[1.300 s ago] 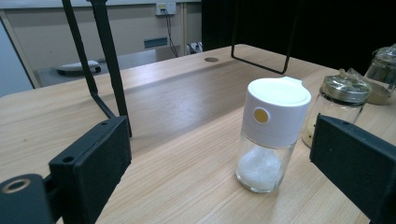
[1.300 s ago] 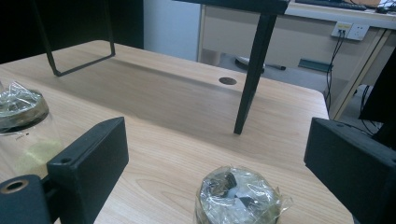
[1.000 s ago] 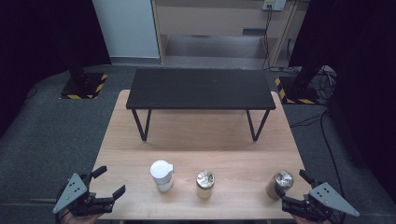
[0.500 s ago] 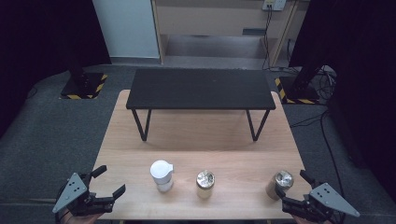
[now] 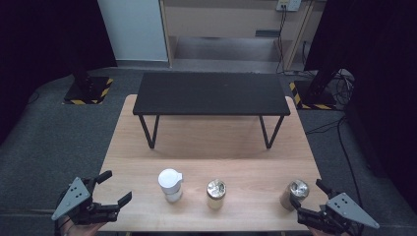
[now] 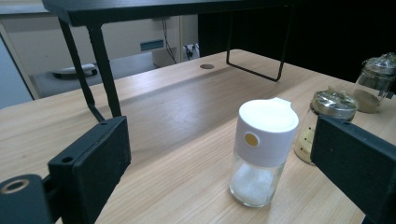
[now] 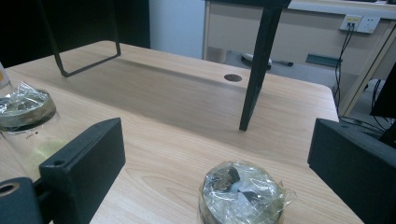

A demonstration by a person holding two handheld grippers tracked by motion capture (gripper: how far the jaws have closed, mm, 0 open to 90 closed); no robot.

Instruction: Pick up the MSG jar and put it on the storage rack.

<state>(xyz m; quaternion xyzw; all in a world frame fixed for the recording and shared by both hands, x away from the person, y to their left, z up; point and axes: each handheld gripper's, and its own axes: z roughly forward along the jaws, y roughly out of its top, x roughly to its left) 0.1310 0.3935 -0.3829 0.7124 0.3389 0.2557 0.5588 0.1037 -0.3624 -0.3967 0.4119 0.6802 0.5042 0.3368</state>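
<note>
salt shaker (image 6: 263, 151) | betw. L jaws, untouched | both grippers' jaws spread wide

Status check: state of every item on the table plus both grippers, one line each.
left gripper: open, empty, off the table's front left corner
right gripper: open, empty, close by the right jar
white-capped shaker: upright, cap shut, white grains inside
middle jar: upright, mouth sealed with plastic film
right jar: upright, mouth sealed with plastic film
black shelf: standing on its legs, top bare
</note>
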